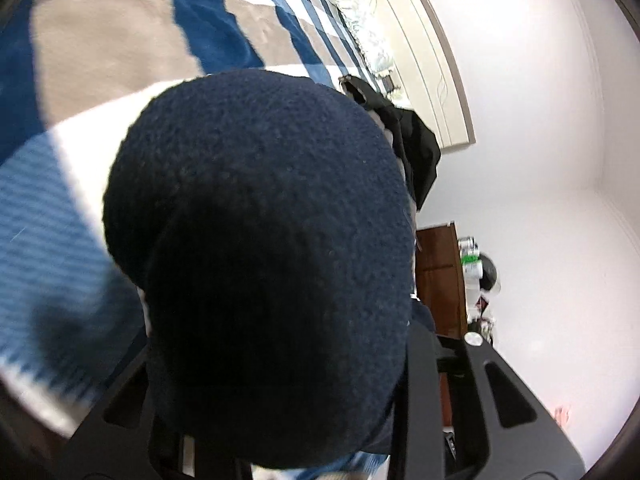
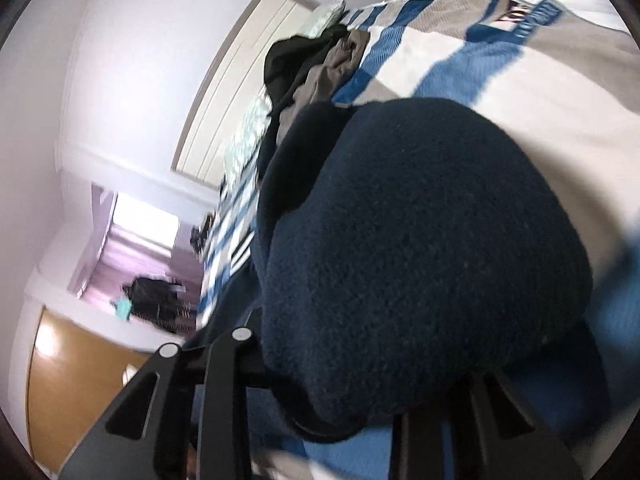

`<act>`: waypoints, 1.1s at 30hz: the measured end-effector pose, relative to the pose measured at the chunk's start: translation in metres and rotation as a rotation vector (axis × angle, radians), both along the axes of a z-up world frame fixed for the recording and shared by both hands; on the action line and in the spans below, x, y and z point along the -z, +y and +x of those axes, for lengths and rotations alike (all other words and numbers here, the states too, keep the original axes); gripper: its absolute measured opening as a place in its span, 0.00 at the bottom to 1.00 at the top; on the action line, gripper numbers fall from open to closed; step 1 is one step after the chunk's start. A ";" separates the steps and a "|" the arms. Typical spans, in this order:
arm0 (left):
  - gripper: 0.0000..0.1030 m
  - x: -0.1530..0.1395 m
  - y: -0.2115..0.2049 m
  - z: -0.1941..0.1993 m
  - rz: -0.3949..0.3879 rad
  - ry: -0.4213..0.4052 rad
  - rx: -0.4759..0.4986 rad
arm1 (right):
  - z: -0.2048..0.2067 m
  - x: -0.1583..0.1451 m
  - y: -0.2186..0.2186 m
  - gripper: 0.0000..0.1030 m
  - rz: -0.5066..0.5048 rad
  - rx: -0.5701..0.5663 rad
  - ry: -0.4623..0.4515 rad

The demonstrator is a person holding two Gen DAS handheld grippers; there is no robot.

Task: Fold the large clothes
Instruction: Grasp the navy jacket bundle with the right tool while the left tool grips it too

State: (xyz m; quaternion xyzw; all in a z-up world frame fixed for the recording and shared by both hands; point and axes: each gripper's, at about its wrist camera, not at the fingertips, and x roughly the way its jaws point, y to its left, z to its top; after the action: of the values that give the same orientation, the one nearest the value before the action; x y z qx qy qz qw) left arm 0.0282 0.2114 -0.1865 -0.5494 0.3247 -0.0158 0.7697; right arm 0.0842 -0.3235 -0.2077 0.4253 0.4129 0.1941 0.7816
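A dark navy fleece garment [image 1: 260, 248] bulges up between the black fingers of my left gripper [image 1: 280, 384], which is shut on a thick bunch of it. The cloth fills the middle of the left wrist view and hides the fingertips. In the right wrist view the same navy fleece garment [image 2: 420, 240] is bunched in my right gripper [image 2: 352, 384], also shut on it, with its tips buried under the fabric. Both bunches hang above the striped bedspread [image 1: 100, 60].
The bed carries a blue, beige and white striped bedspread [image 2: 500, 52]. A heap of black and khaki clothes [image 2: 316, 60] lies by the pale headboard [image 1: 424, 40]. A brown nightstand [image 1: 440, 272] holds small items. A lit doorway [image 2: 140, 232] and an orange wooden door [image 2: 72, 380] stand beyond.
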 end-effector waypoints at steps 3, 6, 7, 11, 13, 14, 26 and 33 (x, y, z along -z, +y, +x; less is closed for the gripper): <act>0.31 0.011 -0.003 -0.024 0.057 0.020 0.065 | -0.014 0.021 -0.004 0.33 -0.034 -0.013 0.078; 0.36 0.015 -0.006 -0.019 0.185 0.027 0.121 | -0.008 0.020 0.000 0.40 -0.107 -0.015 0.049; 0.38 0.016 -0.006 -0.014 0.211 0.032 0.126 | -0.009 0.018 0.004 0.47 -0.149 -0.017 0.030; 0.50 0.023 -0.003 -0.012 0.213 0.037 0.128 | -0.006 0.022 0.014 0.61 -0.190 0.005 0.058; 0.61 0.024 -0.006 -0.011 0.230 0.045 0.140 | -0.003 0.023 0.018 0.68 -0.197 0.019 0.073; 0.66 0.026 -0.006 -0.007 0.238 0.050 0.139 | 0.000 0.022 0.022 0.71 -0.204 0.021 0.073; 0.47 0.039 0.002 0.011 0.200 0.097 0.107 | 0.020 0.042 0.021 0.51 -0.088 0.067 0.139; 0.26 -0.014 0.014 0.005 0.121 -0.017 0.119 | 0.019 -0.015 0.018 0.28 0.036 0.053 -0.002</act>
State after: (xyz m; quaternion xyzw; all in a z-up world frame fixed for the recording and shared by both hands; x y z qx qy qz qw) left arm 0.0330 0.2251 -0.1728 -0.4813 0.3506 -0.0465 0.8021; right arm 0.1030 -0.3058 -0.1928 0.4501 0.3969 0.1811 0.7791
